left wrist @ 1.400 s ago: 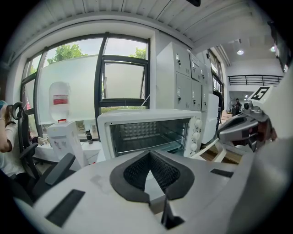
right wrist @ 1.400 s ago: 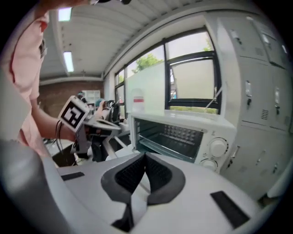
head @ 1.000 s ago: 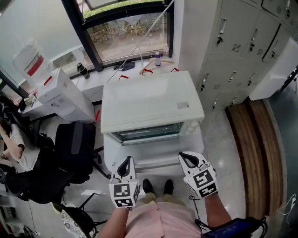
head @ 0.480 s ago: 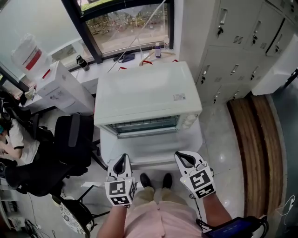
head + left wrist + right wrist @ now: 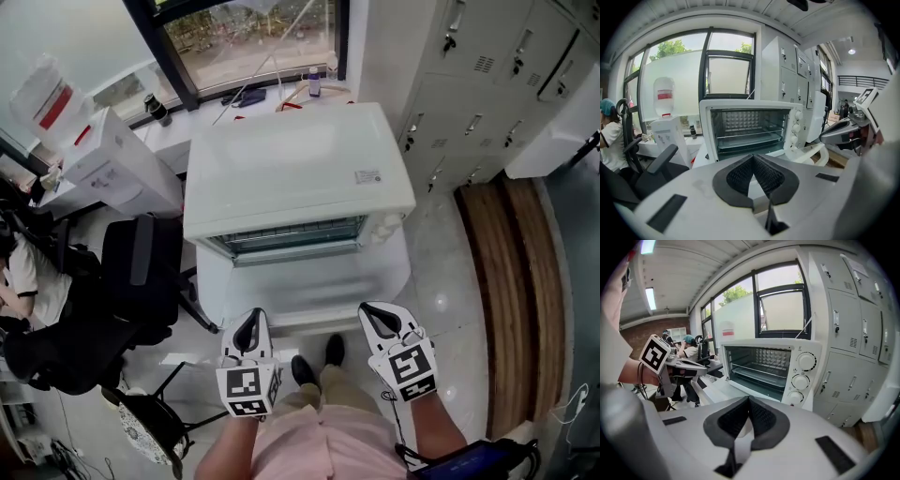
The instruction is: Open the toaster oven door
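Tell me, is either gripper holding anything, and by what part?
Nothing: left gripper and right gripper are both shut, empty, before the open toaster oven.

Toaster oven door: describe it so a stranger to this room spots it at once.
Find the wide window and the white toaster oven standing before it, beside the pale lockers. At the oven's front, below the wire racks, the door is folded down. It alone lies flat, jutting toward the person like a white shelf.
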### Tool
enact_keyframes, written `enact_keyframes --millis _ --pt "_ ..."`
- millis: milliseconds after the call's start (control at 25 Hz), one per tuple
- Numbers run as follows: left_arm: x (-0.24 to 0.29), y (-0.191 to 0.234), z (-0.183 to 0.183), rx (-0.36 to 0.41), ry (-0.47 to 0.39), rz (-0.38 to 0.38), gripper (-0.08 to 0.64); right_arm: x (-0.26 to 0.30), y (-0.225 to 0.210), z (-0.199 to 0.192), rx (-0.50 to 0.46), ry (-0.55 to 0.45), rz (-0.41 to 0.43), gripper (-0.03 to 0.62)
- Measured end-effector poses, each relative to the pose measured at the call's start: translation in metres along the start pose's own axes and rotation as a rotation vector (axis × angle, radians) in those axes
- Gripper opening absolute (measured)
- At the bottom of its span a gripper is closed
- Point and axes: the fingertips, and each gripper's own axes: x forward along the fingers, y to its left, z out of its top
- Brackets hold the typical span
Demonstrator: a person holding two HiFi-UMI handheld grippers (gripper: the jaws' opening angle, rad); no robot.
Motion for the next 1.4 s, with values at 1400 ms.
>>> enact_keyframes --millis 1400 --pt "-0.001 -0.015 -0.083 0.01 0.14 -0.096 0.014 0.027 0.042 -0.069 0.074 0.093 0.012 0.0"
